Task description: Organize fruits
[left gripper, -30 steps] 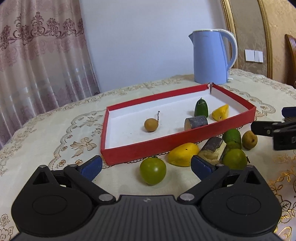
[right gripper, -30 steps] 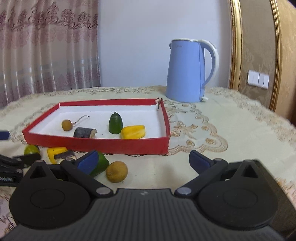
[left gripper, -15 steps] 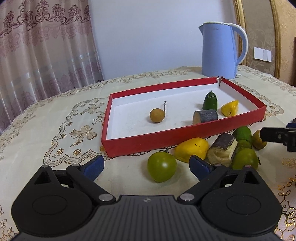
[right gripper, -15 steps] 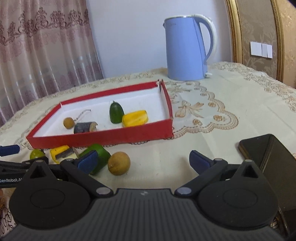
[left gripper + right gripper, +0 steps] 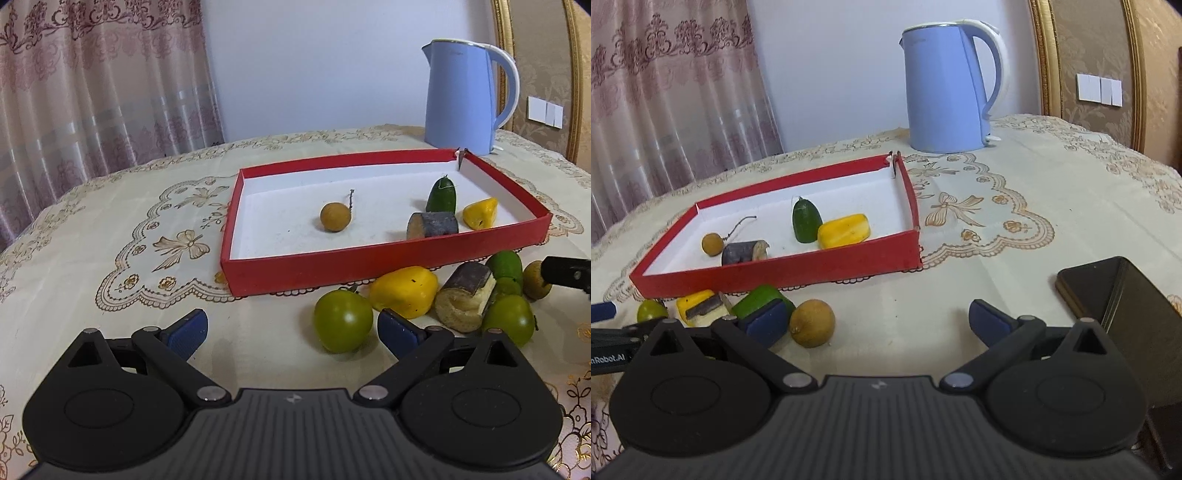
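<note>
Tablecloth (image 5: 92,295), both claws low, level, spread wide

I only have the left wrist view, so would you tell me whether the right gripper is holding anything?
Observer: No, the right gripper is open and empty.
Operator: Thank you. What lies closest to its fingers?
Observer: A round brown fruit sits on the tablecloth just inside the left fingertip.
Operator: Is there anything on its other side to avoid?
Observer: Yes, a dark phone lies flat on the table just beyond the right fingertip.
</note>
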Demonstrator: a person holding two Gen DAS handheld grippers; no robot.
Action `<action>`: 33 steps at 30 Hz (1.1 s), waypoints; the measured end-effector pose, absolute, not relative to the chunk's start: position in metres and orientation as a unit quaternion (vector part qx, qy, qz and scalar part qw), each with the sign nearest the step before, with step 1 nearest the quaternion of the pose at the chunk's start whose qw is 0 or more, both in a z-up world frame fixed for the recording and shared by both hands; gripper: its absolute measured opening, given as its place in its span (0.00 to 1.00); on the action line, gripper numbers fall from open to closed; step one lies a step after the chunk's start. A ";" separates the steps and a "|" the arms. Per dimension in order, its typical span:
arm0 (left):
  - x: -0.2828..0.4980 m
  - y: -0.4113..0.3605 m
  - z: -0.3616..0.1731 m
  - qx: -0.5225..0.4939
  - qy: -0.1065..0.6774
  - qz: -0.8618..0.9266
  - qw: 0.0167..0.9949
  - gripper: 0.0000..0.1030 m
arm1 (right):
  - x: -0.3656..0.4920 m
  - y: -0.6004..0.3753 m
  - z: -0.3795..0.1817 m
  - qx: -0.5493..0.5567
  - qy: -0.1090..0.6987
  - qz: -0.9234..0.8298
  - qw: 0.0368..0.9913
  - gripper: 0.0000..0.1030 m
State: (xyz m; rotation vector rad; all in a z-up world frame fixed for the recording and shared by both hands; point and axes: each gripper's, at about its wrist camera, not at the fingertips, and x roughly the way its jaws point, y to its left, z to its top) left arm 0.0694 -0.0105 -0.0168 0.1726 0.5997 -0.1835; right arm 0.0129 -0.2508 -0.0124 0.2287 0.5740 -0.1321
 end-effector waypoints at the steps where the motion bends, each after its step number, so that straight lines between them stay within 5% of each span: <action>1: 0.070 -0.011 -0.017 0.087 0.299 -0.089 0.946 0.97 | 0.013 -0.252 -0.013 0.115 0.282 -0.064 0.950 1.00; 5: 0.069 -0.016 -0.019 0.101 0.299 -0.086 0.945 0.94 | 0.013 -0.252 -0.013 0.118 0.281 -0.064 0.950 1.00; 11: 0.064 -0.021 -0.019 0.117 0.287 -0.100 0.946 0.76 | 0.013 -0.257 -0.014 0.133 0.280 -0.060 0.949 1.00; 20: 0.058 -0.026 -0.019 0.122 0.276 -0.137 0.944 0.33 | 0.012 -0.258 -0.014 0.138 0.279 -0.058 0.949 1.00; 33: 0.073 0.010 -0.014 0.014 0.289 -0.090 0.953 0.32 | -0.004 -0.271 -0.012 0.148 0.261 -0.001 0.954 1.00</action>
